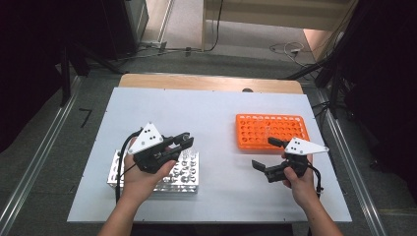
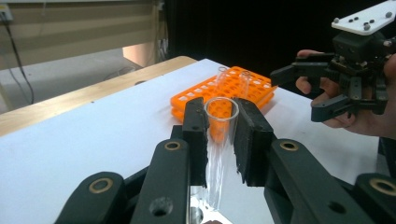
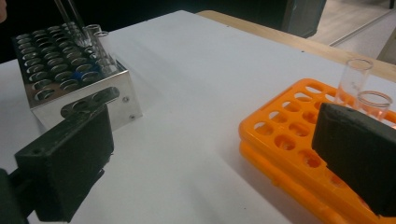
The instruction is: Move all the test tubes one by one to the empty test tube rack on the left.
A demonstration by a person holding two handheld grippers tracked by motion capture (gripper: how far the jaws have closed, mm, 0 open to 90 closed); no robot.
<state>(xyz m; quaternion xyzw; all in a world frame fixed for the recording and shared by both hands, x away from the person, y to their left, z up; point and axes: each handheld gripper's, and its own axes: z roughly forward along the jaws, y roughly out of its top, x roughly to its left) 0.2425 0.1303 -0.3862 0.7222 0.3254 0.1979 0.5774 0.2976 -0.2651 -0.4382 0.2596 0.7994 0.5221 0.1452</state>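
Note:
My left gripper (image 1: 188,140) (image 2: 220,111) is shut on a clear glass test tube (image 2: 216,156), held upright between its pads, above the right part of a silver metal rack (image 1: 184,178) (image 3: 70,77). To the right lies an orange rack (image 1: 271,130) (image 2: 194,97) (image 3: 289,144) with two clear tubes (image 3: 355,78) (image 2: 243,80) standing in it. My right gripper (image 1: 264,153) (image 2: 300,93) (image 3: 215,128) stands open just in front of that orange rack, with nothing between its jaws.
Both racks sit on a white board (image 1: 206,113) laid over a wooden table (image 1: 206,81). A few clear tubes (image 3: 95,35) stand at the metal rack's far corner. Bare board lies between the two racks. Cables (image 1: 287,48) run on the floor beyond.

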